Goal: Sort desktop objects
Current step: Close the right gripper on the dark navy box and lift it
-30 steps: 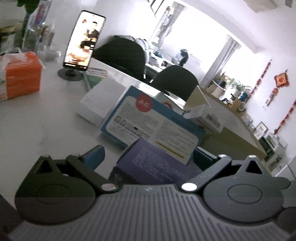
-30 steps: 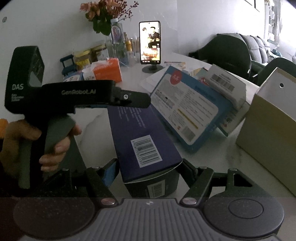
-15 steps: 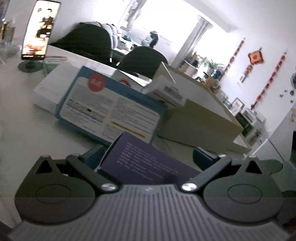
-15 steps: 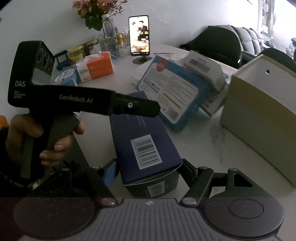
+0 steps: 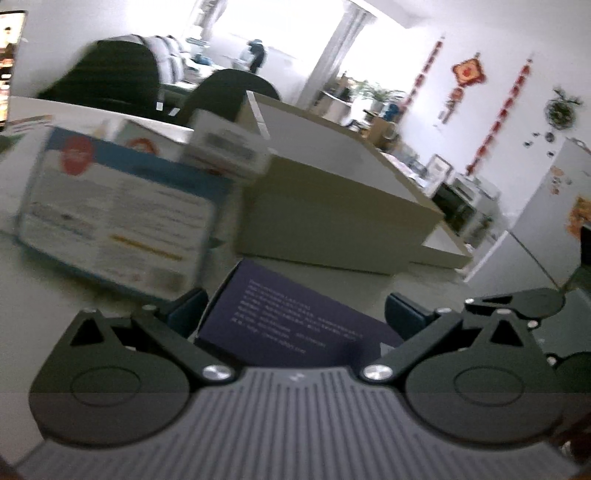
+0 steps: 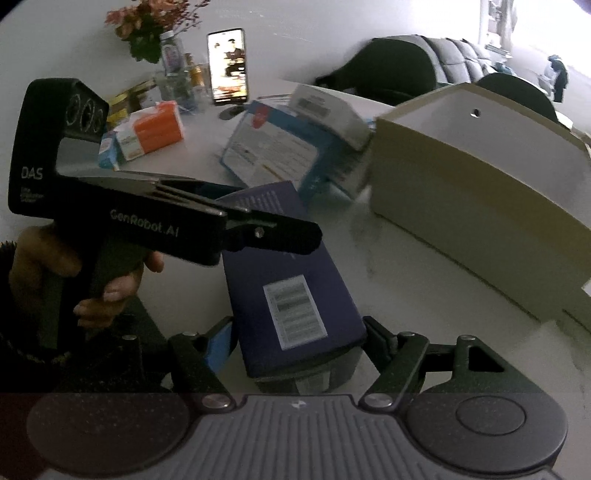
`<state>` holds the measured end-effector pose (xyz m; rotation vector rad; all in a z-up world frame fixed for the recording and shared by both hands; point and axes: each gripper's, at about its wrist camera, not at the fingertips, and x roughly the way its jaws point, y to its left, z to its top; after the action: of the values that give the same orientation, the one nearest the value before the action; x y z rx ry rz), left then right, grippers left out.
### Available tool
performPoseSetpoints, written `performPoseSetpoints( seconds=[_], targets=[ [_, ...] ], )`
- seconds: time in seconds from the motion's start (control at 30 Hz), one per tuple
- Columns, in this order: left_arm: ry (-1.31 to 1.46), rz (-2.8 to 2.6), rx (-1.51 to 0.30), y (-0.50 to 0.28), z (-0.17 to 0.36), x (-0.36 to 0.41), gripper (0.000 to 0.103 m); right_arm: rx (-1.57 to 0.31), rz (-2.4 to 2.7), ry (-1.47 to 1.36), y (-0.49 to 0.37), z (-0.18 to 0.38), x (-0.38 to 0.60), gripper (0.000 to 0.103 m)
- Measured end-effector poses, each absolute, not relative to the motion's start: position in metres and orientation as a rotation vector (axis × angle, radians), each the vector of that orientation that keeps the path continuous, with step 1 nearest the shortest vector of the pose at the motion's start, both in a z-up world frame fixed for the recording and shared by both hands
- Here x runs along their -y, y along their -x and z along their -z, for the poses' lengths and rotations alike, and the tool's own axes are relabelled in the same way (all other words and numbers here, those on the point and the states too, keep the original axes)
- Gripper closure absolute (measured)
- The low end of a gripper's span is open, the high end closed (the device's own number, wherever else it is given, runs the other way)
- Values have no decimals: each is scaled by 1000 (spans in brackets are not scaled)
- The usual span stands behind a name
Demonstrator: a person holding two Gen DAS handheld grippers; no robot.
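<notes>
- A phone (image 6: 226,66) stood upright on a round stand at the far side of the table (image 6: 406,280), its screen lit.
- A vase of pink flowers (image 6: 147,26) stood just left of the phone, with small bottles (image 6: 195,74) between them.
- Dark chairs (image 6: 391,70) sat beyond the table's far edge.
- A grey sofa (image 6: 454,51) stood behind the chairs.
- Red hanging ornaments (image 5: 468,72) were on the white wall.
- A white fridge (image 5: 546,221) with stickers stood at the right in the left wrist view.
- A potted plant (image 5: 373,92) sat near the bright window.
</notes>
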<state>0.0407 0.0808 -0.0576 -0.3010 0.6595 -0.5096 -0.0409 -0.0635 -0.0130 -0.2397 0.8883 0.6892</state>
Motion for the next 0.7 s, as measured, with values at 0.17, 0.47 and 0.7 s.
performPoseSetpoints(
  seconds=[0.17,0.47,0.7],
  targets=[
    [335,606,-677,-58,63,-59,0,-894,-657,247,39,10,76,27],
    [405,698,-700,-76,71,-41,0,-940,-615,251,28,10,87,27],
    [387,695,-711,-72,72,-42,0,-1092,-610,196,9,23,89,30]
  ],
)
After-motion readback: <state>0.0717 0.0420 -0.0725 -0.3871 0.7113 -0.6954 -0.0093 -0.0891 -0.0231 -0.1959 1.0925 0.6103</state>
